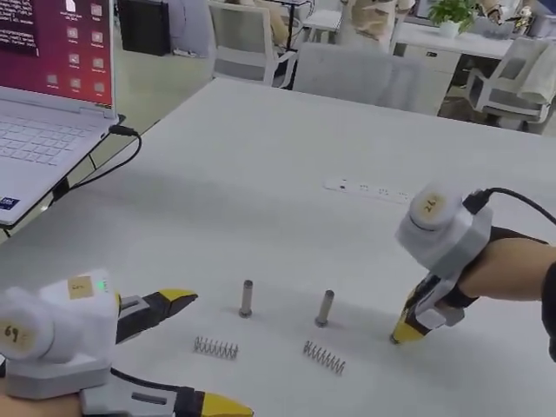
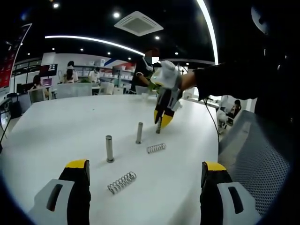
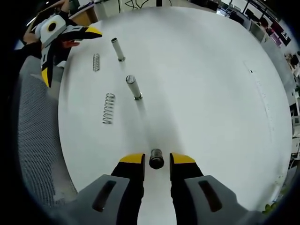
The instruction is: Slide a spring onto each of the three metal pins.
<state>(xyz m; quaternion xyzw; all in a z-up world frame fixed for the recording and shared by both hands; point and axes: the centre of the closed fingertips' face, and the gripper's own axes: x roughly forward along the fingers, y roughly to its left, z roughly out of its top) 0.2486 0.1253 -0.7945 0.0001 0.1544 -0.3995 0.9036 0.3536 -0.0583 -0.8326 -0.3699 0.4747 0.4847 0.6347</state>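
White surface (image 1: 261, 156), mostly bare. Left tongs (image 2: 145, 166) hung wide open at the near left, holding nothing, aimed along the row of parts. Right tongs (image 1: 402, 334) stood tip-down on the surface at the right end of the row, drawn narrow on a small ribbed cylinder, the third spring (image 3: 156, 159). Seen end-on in the right gripper view, it showed a dark hollow centre. What it stood on was hidden. I judged it to be the third pin, with the spring going down over it or just seated.

Left pin (image 1: 247, 298) and middle pin (image 1: 325, 307) stood upright and bare, apart from each other. Left spring (image 1: 215, 348) lay flat on the near side of the left pin, right spring (image 1: 324, 357) flat on the near side of the middle pin. Neither touched a pin.

Tally, as a judgement: one of three in hand or nearly done, two pins and two springs not yet paired. Most of the job left.

Writing: laptop (image 1: 43, 95) at the far left, open, screen magenta with white text lines and icons, too small to read. Small blue sticker by its near corner, unreadable. Power strip (image 1: 369, 188) on the far side, no legible marking. Yellow sticker on each tongs body with handwritten marks: the left looked like "69", the right perhaps "7L". Not sure of either.
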